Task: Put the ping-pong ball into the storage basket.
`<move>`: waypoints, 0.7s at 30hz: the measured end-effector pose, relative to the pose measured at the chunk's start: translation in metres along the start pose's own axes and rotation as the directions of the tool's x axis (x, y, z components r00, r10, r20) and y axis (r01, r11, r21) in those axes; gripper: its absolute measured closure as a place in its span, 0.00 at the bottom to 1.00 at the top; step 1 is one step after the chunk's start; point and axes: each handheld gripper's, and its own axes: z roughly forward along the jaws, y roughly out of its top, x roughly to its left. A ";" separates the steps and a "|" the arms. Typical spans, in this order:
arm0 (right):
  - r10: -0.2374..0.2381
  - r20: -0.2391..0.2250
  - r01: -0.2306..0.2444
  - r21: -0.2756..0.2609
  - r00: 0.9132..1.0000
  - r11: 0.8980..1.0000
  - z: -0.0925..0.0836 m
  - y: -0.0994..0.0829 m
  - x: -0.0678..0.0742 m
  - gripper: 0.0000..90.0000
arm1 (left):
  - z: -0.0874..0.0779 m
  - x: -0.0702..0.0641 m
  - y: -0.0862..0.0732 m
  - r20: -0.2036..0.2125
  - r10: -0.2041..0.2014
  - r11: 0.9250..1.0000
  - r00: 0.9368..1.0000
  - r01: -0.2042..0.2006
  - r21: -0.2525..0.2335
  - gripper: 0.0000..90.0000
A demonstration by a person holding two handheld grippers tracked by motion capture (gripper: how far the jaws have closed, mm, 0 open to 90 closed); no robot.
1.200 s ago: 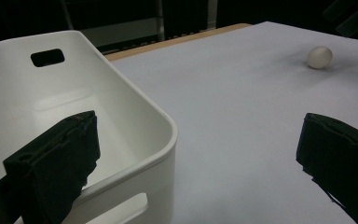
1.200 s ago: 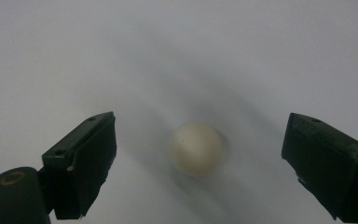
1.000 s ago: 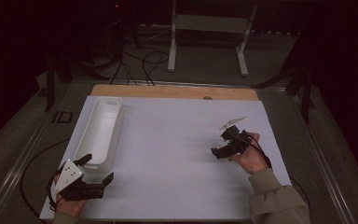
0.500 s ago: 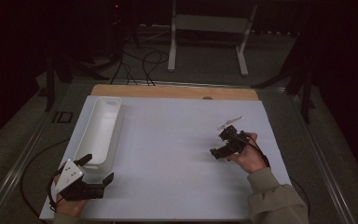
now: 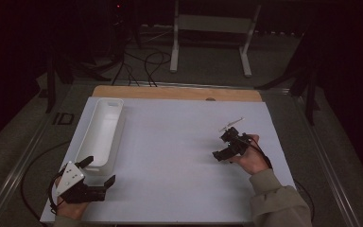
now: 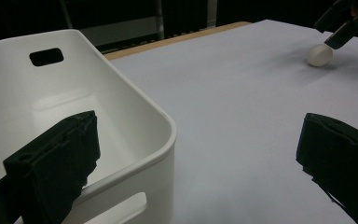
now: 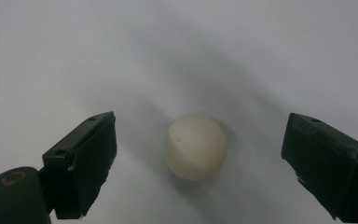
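Counter (image 5: 170, 142): white sheet is covering it (dark room behind).
Ball (image 7: 195, 147): lying between your right hand-held gripper (image 7: 200, 158), jaws spread, untouched.
Left hand-held gripper (image 5: 99, 174): you're holding it released beside the white bin (image 5: 101, 130).

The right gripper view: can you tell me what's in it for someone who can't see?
A small white ball lies on a white table, centred between the two open black jaws of the right gripper. Neither jaw touches it.

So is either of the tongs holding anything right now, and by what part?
Nothing is held. The right tongs are open on either side of the white ball without touching it; the left tongs are open beside the white bin.
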 end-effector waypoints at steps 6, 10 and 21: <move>0.003 0.000 -0.003 0.012 1.000 1.000 0.002 0.000 -0.001 0.11 | 0.000 0.000 0.000 0.000 0.000 1.000 1.000 0.000 0.001 0.00; 0.009 0.001 -0.009 0.017 1.000 1.000 0.004 0.000 -0.001 0.11 | 0.000 0.000 0.000 -0.001 0.000 1.000 1.000 0.000 0.000 0.00; 0.019 -0.001 -0.019 0.042 1.000 0.999 0.009 0.000 -0.003 0.14 | 0.000 0.000 0.000 0.000 0.001 1.000 1.000 -0.001 0.000 0.00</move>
